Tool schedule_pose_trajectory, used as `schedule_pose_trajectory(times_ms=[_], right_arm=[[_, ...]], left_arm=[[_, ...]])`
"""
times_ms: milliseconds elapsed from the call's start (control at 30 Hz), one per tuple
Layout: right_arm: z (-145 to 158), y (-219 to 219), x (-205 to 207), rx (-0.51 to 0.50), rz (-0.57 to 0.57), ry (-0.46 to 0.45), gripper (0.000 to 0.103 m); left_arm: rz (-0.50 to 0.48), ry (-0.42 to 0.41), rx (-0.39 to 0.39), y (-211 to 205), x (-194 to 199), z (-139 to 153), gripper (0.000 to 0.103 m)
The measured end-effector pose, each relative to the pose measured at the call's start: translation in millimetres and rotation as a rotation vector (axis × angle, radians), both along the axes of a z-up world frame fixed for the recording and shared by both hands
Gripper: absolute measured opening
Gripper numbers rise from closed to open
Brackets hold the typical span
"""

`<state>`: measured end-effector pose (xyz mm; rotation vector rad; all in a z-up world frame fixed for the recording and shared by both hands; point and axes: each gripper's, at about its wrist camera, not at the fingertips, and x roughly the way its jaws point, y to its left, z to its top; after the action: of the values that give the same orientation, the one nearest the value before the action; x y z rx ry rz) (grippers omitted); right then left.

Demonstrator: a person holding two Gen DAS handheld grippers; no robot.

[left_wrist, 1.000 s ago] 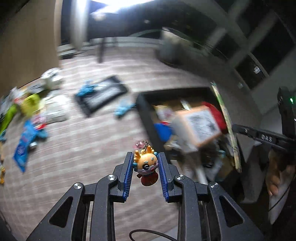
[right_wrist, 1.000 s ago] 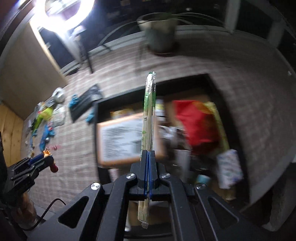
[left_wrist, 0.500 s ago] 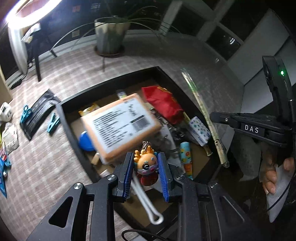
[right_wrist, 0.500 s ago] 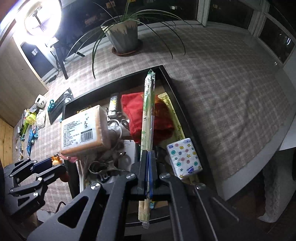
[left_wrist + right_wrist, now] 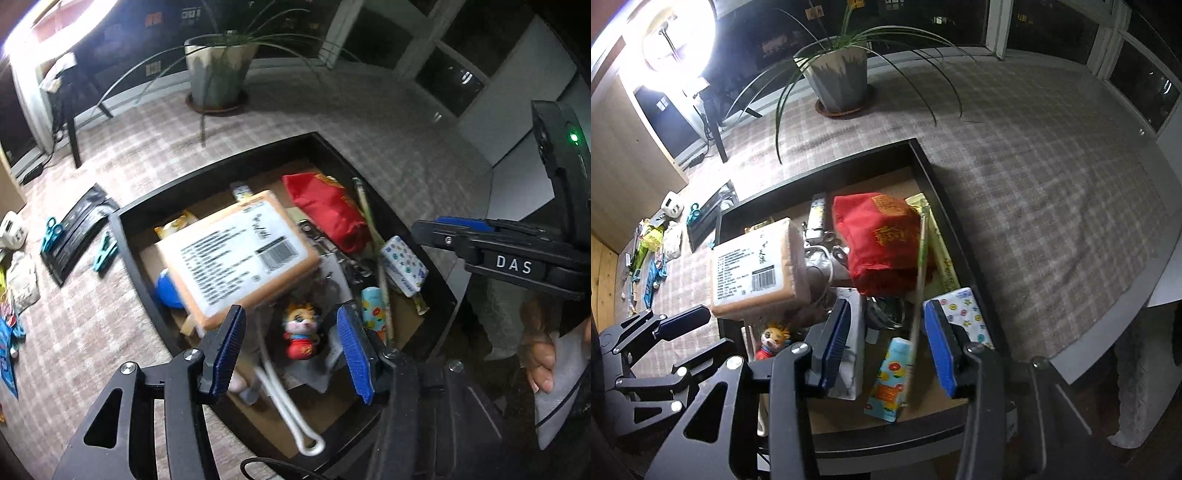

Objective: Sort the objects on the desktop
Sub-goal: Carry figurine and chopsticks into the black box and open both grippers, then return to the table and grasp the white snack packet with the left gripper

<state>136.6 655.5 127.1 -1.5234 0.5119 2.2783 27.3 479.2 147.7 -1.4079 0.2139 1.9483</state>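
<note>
Black tray (image 5: 125,236) on the checked tablecloth (image 5: 1052,184) is packed: orange parcel (image 5: 236,258) at left, red pouch (image 5: 882,240) far right. Your left gripper (image 5: 291,350) has its jaws spread wide, holding nothing; the cartoon keychain toy (image 5: 301,332) lies in the tray straight below the gap, untouched. Your right gripper (image 5: 886,343) is spread too; the wrapped chopsticks (image 5: 918,280) lean in the tray between its pads, blurred, contact unclear.
</note>
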Motion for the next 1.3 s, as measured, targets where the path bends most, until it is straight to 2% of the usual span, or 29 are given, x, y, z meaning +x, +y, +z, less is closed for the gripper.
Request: schedule_pose_trajectory(times_ms=[200, 467, 600, 833, 1067, 1300], right_arm=[[-4.5, -24.8, -22.3, -0.013, 0.045, -0.001, 0.042], [-6.5, -81.4, -62.7, -0.045, 0.129, 0.016, 0.043], [-4.5, -117.9, -85.1, -0.033, 0.178, 0.031, 0.043], [-0.6, -181.1, -125.8, -0.058, 0.27, 0.113, 0.043], [-11.9, -235.7, -178.2, -0.056, 0.386, 0.062, 0.043], [-17.1, -289.2, -230.1, -0.09, 0.485, 0.063, 0.043]], left_arm=[[0.064, -0.001, -0.008, -35.9, -13.6, -3.0, 0.049], [0.198, 0.002, -0.029, -115.7, -38.5, -8.0, 0.049], [0.278, -0.002, -0.045, -169.0, -51.9, -11.5, 0.049], [0.447, -0.025, -0.076, -273.0, -76.1, -24.8, 0.049], [0.621, -0.035, -0.111, -378.2, -94.8, -39.0, 0.049], [0.775, -0.054, -0.146, -462.7, -108.3, -59.5, 0.049]])
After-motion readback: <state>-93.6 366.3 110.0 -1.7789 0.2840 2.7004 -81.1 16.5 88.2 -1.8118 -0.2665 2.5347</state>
